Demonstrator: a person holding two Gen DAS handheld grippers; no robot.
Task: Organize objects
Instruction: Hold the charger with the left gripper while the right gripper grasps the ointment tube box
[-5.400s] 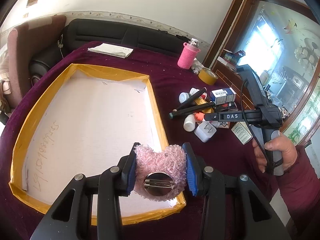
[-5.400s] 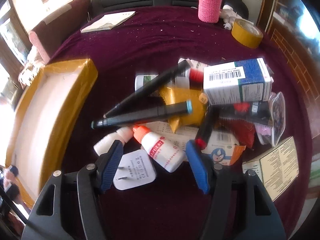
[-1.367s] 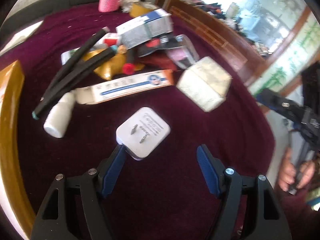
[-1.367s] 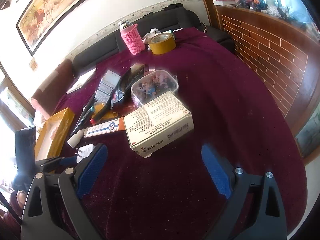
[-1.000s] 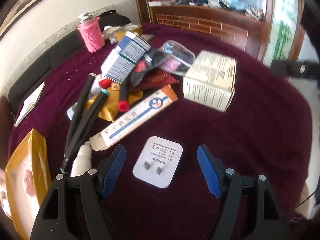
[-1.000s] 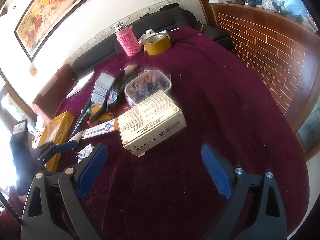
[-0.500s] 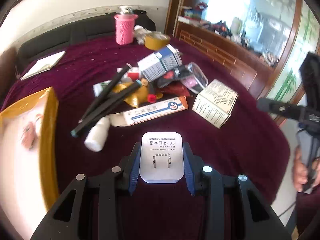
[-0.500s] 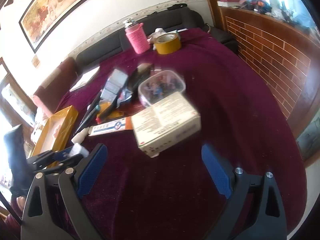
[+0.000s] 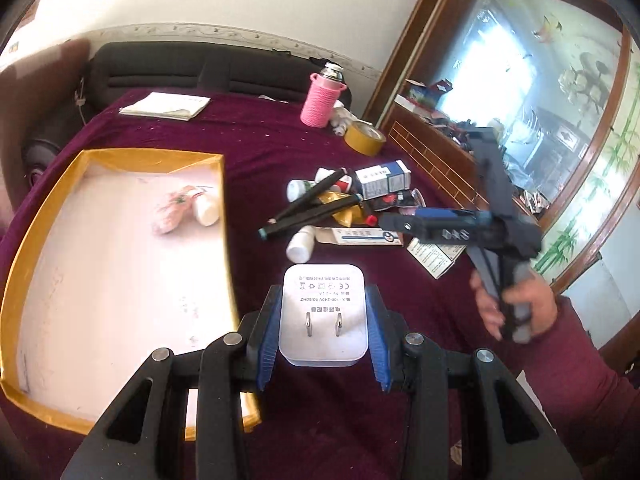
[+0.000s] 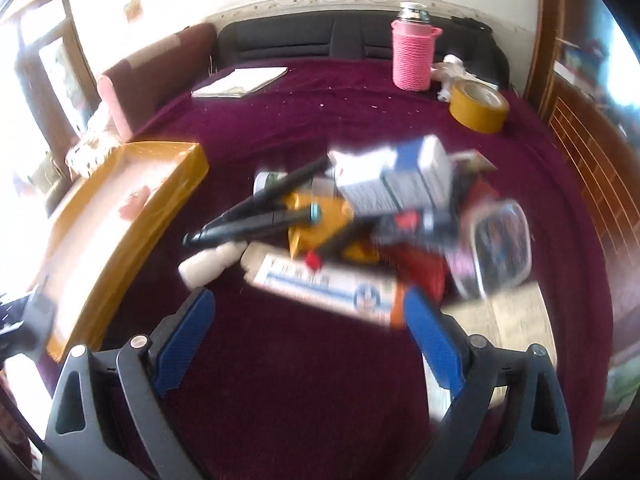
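The left gripper (image 9: 323,330) sits low in the centre of the left wrist view, its blue pads pressed against both sides of a white plug adapter (image 9: 323,314), which is held off the cloth with its two prongs facing the camera. To the left of the gripper, filling the left half of that frame, lies the yellow-edged tray (image 9: 224,216); a pink fuzzy item (image 9: 176,208) and a small white bottle (image 9: 206,210) rest inside near its upper right corner.

In the right wrist view, which is blurred, the right gripper (image 10: 310,334) stands with its jaws spread wide and nothing between them, low in the frame over the dark red tablecloth (image 10: 300,380). Just above it in the middle of the frame is the clutter: a long toothpaste box (image 10: 328,286), a white dropper bottle (image 10: 208,264), two black markers (image 10: 256,216), a blue and white carton (image 10: 396,178). A pink-sleeved flask (image 10: 412,56) and a yellow tape roll (image 10: 478,108) stand in the upper right.
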